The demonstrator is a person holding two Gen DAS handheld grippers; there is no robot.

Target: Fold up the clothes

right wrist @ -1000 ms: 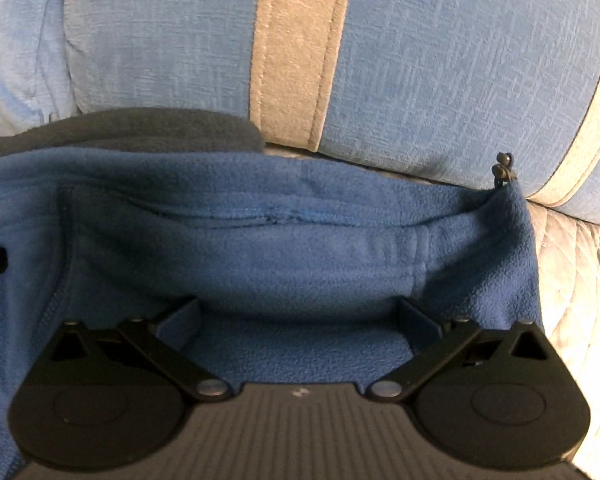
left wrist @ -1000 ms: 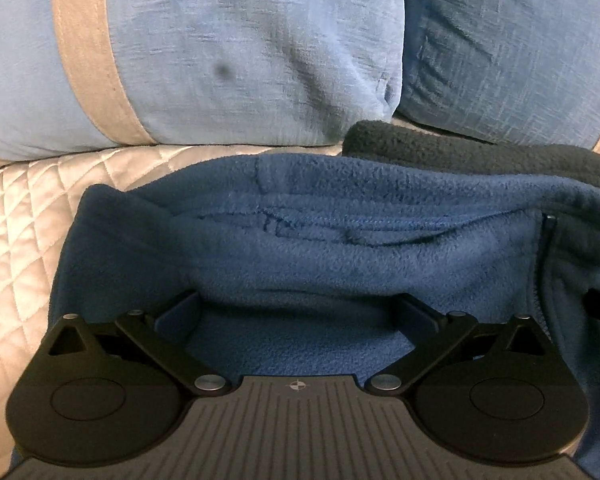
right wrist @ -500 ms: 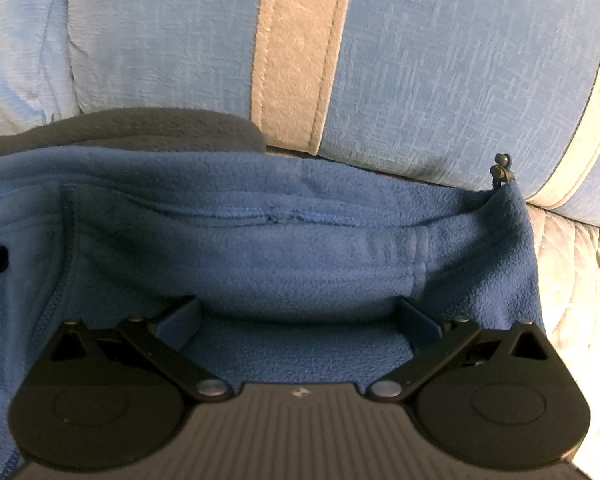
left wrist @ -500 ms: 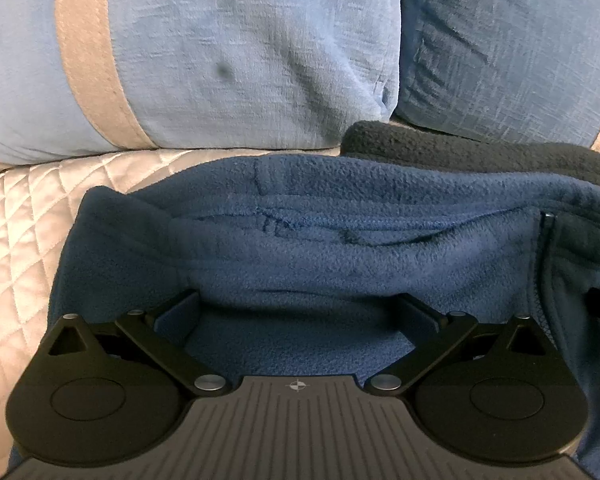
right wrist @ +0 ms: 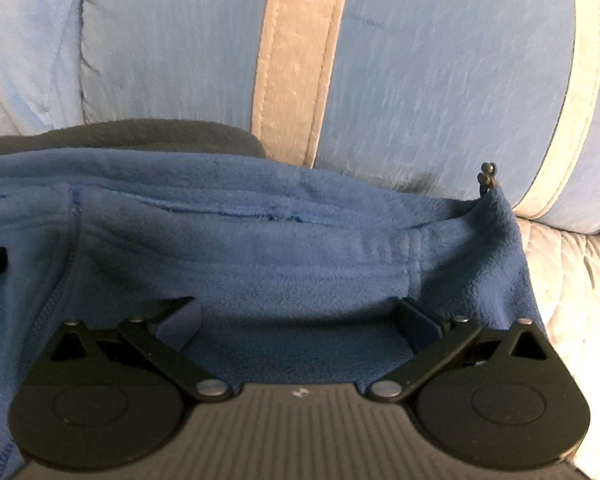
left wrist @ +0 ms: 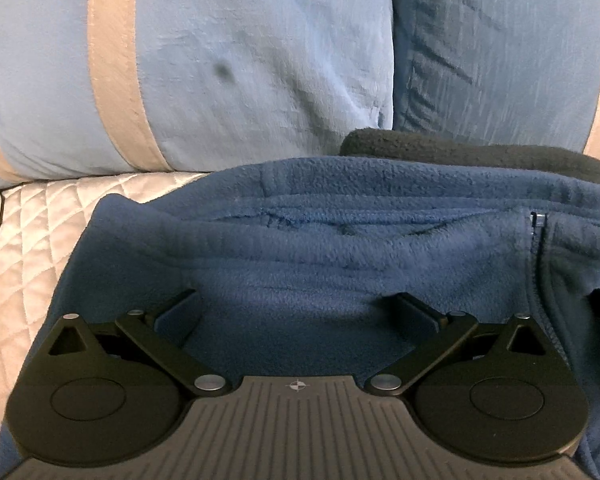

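Note:
A blue fleece garment lies bunched on a quilted cover, and it also fills the right wrist view. My left gripper hovers low over its left part, open, with fleece lying between the wide-spread fingers. My right gripper is open in the same way over the garment's right part. A zipper runs down the garment's middle. A small zip pull sticks up at the garment's right corner. Both views are slightly blurred.
A dark fleece item lies folded behind the blue one, against the pillows, and shows in the right wrist view too. Blue pillows with beige stripes close off the back. The pale quilted cover shows at both sides.
Both grippers have shifted slightly, so the garment and pillows sit a little lower in the views and are blurred. Both stay open over the fleece.

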